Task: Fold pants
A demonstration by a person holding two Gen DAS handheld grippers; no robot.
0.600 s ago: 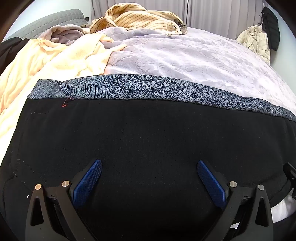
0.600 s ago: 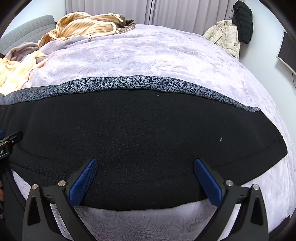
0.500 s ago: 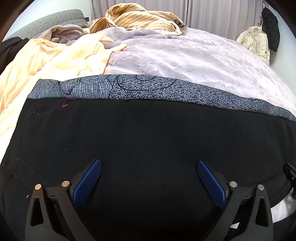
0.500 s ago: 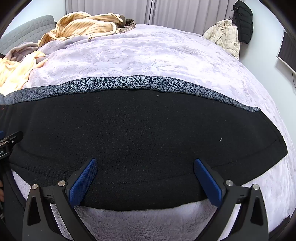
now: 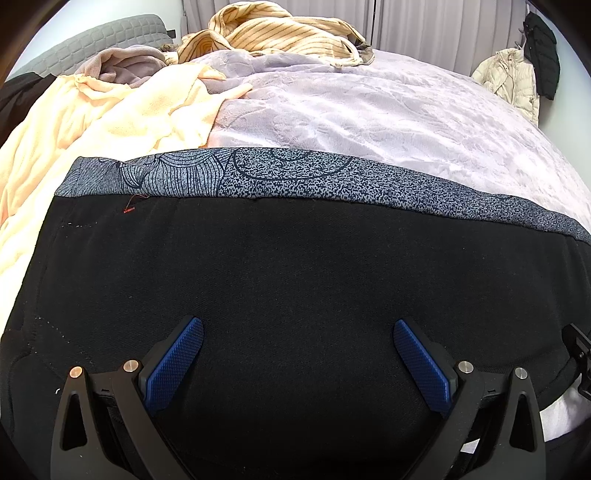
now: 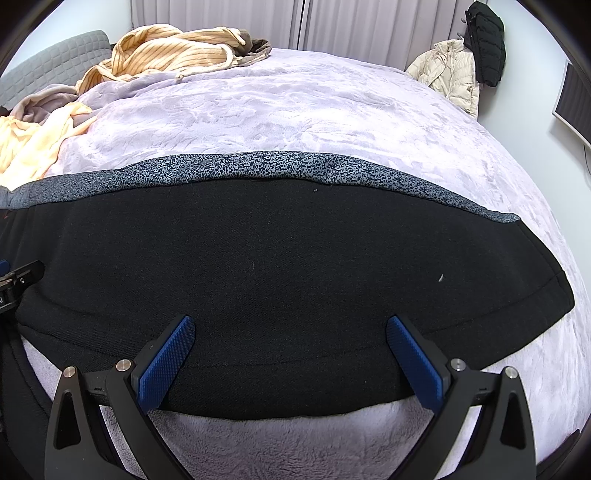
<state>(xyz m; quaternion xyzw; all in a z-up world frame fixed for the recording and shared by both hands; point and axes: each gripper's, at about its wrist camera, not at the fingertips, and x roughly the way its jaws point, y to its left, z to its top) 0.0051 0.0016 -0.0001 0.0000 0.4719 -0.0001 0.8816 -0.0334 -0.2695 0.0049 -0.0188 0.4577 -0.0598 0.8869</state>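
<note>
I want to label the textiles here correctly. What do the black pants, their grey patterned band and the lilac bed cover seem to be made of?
Black pants: matte knit, probably cotton jersey or fleece; fine ribbed weave, stitched hems. Grey patterned band: thin printed fabric, speckled with dark line drawings; fibre unclear. Lilac bed cover: plush, likely polyester fleece; soft sheen, embossed swirls, fuzzy nap near the camera.

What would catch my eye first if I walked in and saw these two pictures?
The black pants fill the foreground of both views, spread flat on the lilac blanket with a speckled grey-blue band along their far edge. Over them hover two open claws with blue pads, the left claw and the right claw, holding nothing. Further back lies a crumpled striped yellow garment.
</note>
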